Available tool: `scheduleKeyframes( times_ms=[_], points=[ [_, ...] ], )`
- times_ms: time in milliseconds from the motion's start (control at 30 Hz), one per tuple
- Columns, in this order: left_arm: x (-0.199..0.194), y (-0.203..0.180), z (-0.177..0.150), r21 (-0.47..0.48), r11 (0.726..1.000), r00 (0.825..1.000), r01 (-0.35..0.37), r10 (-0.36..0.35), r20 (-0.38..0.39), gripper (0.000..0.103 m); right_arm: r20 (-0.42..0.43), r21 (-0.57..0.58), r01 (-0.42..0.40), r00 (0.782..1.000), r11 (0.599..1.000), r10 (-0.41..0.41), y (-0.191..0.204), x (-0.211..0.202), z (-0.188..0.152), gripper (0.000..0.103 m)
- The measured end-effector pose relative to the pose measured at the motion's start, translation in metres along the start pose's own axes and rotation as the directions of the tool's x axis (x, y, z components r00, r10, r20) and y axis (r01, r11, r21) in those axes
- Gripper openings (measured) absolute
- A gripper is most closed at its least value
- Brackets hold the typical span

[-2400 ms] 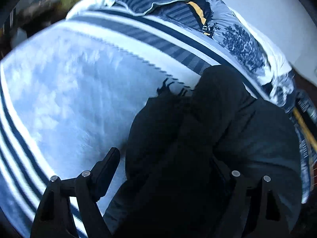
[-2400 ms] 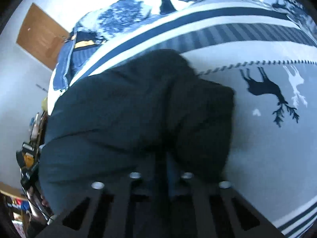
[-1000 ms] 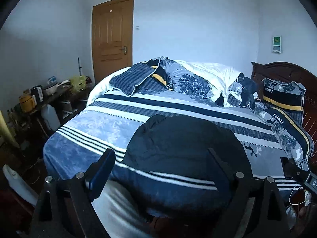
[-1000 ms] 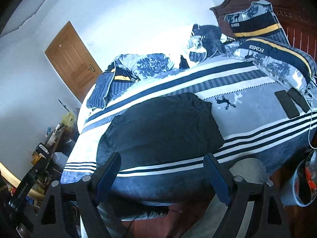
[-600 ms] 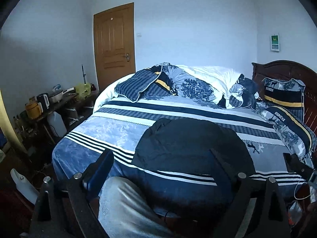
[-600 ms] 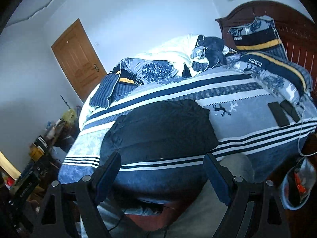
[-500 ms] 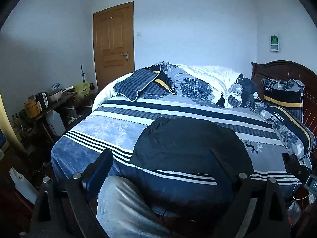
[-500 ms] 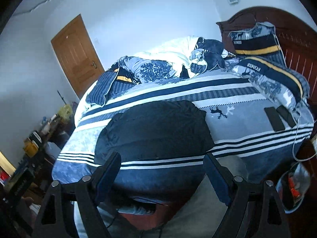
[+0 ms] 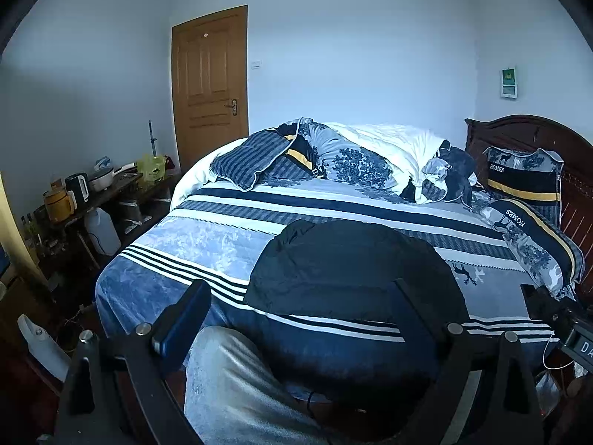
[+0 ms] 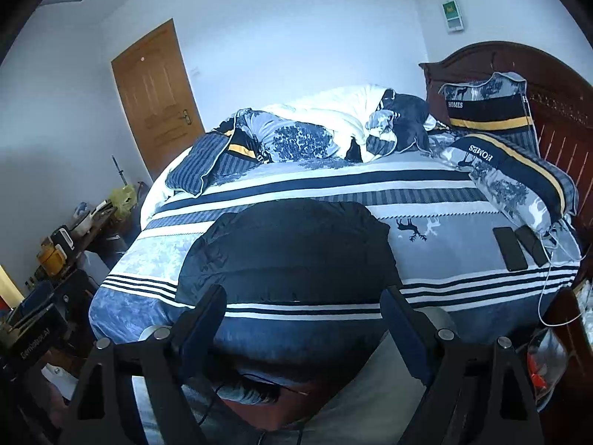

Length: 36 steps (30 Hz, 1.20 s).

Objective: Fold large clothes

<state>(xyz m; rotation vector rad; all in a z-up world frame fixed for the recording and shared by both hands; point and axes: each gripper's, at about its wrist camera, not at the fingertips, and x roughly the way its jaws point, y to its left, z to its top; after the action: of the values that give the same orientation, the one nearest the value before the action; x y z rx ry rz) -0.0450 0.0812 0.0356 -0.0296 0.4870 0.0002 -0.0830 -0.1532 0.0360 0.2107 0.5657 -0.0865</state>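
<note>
A dark folded garment (image 9: 352, 267) lies flat on the striped blue and white bed cover (image 9: 207, 241), near the bed's front edge. It also shows in the right wrist view (image 10: 292, 248). My left gripper (image 9: 300, 307) is open and empty, held back from the bed, well short of the garment. My right gripper (image 10: 304, 315) is open and empty too, also back from the bed's edge. Neither gripper touches the garment.
Crumpled quilts (image 9: 352, 163) and pillows (image 9: 530, 181) lie at the far side and by the wooden headboard (image 9: 526, 129). Two phones (image 10: 519, 246) lie on the bed's right. A cluttered side table (image 9: 85, 193) stands left. The person's grey-clad legs (image 9: 237, 389) are below.
Both grippers let go of the garment and pulled back from the bed. The garment now lies folded on the cover. In the last half second the views barely shift.
</note>
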Motion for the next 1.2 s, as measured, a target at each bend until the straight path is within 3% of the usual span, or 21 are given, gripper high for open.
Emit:
scheduleKeyframes(
  times_ms=[300, 1200],
  points=[
    [-0.007, 0.001, -0.003, -0.006, 1.0, 1.0, 0.003, -0.003, 0.005, 0.096, -0.001, -0.006, 0.008, 1.0, 1.0, -0.008, 0.022, -0.009, -0.015, 0.087],
    [-0.001, -0.003, -0.009, 0.012, 1.0, 0.999, 0.024, -0.024, -0.025, 0.096, -0.015, 0.03, 0.016, 1.0, 0.999, -0.015, 0.021, -0.005, -0.02, 0.087]
  ],
)
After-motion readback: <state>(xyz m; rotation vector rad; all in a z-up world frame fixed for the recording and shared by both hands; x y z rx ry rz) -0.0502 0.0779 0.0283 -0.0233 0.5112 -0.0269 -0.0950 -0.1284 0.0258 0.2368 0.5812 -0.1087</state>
